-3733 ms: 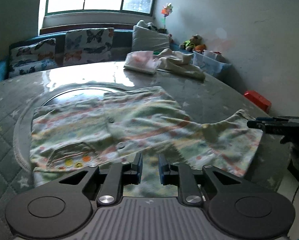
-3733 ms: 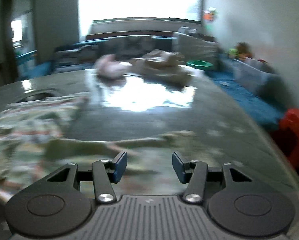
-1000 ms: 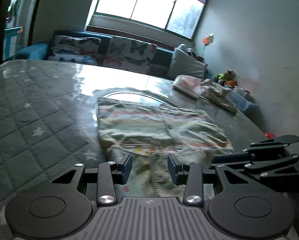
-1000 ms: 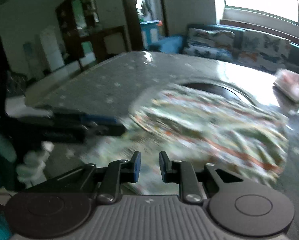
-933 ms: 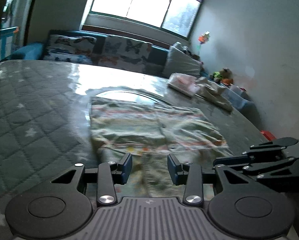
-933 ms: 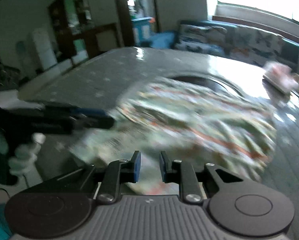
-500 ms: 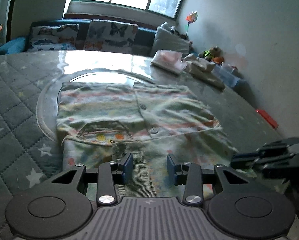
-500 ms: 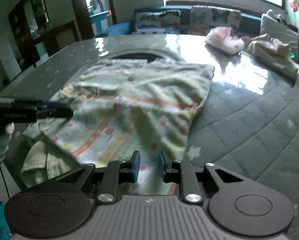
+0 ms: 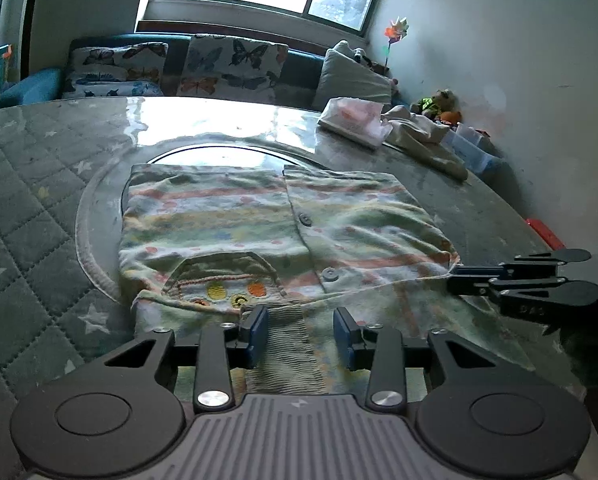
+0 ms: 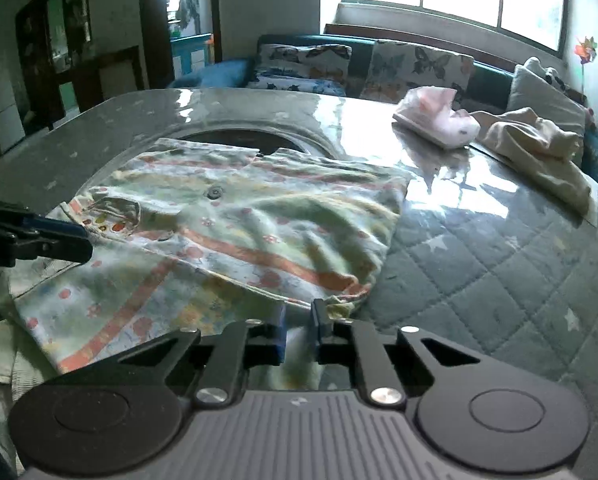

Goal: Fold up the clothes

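A striped pastel baby garment [image 9: 283, 236] with buttons and a small pocket lies spread on the quilted table, one part folded over itself. It also shows in the right wrist view [image 10: 235, 224]. My left gripper [image 9: 301, 334] is open, its fingers on either side of the garment's ribbed near edge. My right gripper [image 10: 298, 330] is shut on the garment's folded corner at the near edge. It appears in the left wrist view [image 9: 455, 276] at the garment's right corner. The left gripper shows in the right wrist view [image 10: 81, 244] at the left.
A folded pink cloth [image 9: 355, 120] and a crumpled beige garment [image 9: 423, 136] lie at the table's far right. A sofa with butterfly cushions [image 9: 235, 64] stands behind the table [image 9: 27, 184]. A red object [image 9: 545, 236] lies beyond the right edge.
The garment's right half was carried over and laid onto the rest. The left gripper opened and came down to the near edge. The right gripper stayed shut on the corner.
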`<state>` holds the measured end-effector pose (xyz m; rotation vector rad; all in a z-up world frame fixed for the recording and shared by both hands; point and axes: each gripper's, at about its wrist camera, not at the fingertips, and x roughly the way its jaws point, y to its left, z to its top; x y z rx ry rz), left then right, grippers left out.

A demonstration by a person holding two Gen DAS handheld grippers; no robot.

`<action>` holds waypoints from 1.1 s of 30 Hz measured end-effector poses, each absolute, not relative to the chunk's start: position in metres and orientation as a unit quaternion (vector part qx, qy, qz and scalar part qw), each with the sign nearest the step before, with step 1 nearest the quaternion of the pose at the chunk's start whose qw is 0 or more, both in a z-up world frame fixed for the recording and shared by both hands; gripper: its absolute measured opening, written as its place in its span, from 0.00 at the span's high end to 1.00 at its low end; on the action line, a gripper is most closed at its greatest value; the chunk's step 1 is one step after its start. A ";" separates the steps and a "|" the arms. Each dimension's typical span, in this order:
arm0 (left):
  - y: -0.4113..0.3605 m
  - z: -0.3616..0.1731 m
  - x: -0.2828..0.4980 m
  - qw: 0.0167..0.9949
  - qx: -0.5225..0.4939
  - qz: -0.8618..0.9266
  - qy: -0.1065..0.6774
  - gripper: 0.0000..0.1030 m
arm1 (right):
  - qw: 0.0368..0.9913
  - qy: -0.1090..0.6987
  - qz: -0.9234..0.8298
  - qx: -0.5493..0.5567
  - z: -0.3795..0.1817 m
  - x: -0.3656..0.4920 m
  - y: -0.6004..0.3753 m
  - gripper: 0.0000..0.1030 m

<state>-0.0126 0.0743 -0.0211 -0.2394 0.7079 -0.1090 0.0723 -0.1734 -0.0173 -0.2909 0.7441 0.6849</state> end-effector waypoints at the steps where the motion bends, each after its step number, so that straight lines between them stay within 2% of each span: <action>1: 0.074 -0.020 -0.013 0.930 -0.116 -0.054 0.344 0.64 | 0.864 0.355 0.329 -0.140 -0.017 0.070 -0.175 0.89; 5: 0.070 -0.016 -0.015 0.932 -0.111 -0.061 0.341 0.64 | 0.862 0.352 0.335 -0.143 -0.017 0.060 -0.180 0.84; 9: 0.066 -0.020 -0.014 0.931 -0.095 -0.059 0.347 0.64 | 0.860 0.350 0.342 -0.146 -0.017 0.050 -0.184 0.71; 15: 0.063 -0.015 -0.027 0.936 -0.082 -0.061 0.338 0.63 | 0.860 0.339 0.351 -0.149 -0.009 0.030 -0.192 0.66; 33: 0.050 -0.018 -0.065 0.935 -0.064 -0.080 0.339 0.66 | 0.865 0.334 0.342 -0.151 -0.007 -0.019 -0.218 0.68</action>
